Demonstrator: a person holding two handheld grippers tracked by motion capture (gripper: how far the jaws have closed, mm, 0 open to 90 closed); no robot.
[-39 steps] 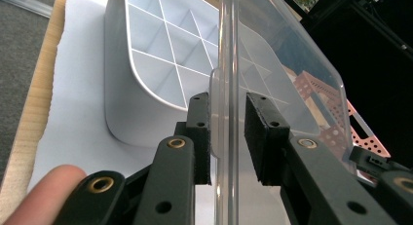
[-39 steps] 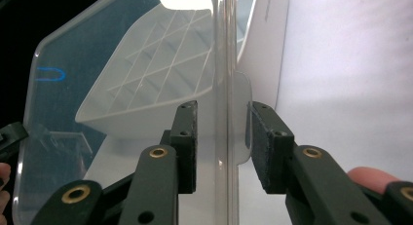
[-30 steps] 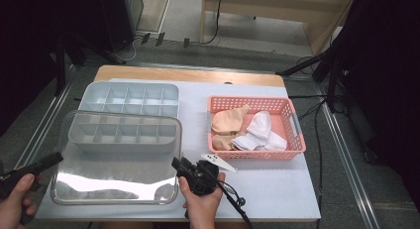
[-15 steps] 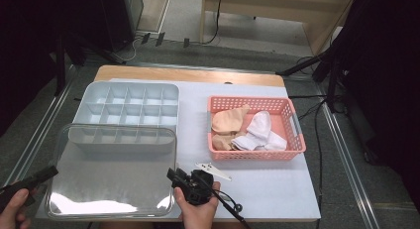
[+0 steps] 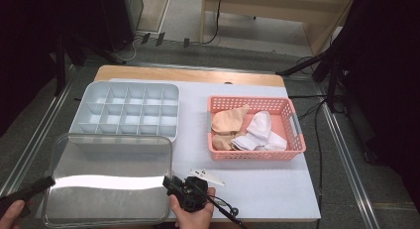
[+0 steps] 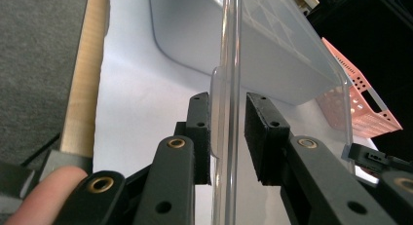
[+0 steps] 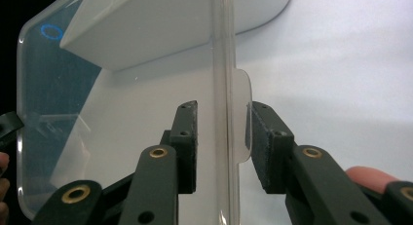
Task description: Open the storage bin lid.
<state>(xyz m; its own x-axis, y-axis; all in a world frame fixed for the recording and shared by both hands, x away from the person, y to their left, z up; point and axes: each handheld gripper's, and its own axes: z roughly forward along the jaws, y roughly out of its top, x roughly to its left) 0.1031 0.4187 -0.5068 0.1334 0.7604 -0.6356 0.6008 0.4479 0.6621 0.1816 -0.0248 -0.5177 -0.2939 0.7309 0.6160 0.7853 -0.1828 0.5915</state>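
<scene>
- The clear lid lies at the near left of the table, in front of the grey divided organizer; its far edge overlaps the organizer's near wall in the high view.
- Left gripper: positioned at the lid's left edge. In the left gripper view the lid's edge and its small tab stand between the two black jaws. A gap shows between the lid and the right-hand pad; the jaws are parted and do not clamp the lid.
- Right gripper: positioned at the lid's right edge, held in a hand at the near table edge. In the right gripper view the lid's rim and a second tab sit between the jaws. Gaps show on both sides of the rim; the jaws are apart and not pressed on the lid.
- The organizer is uncovered; its compartments appear empty.
- The pink basket stands to the right of the organizer, well apart from the lid. It holds a beige sock and white socks.
- The white table cover is bare between the basket and the right gripper.
</scene>
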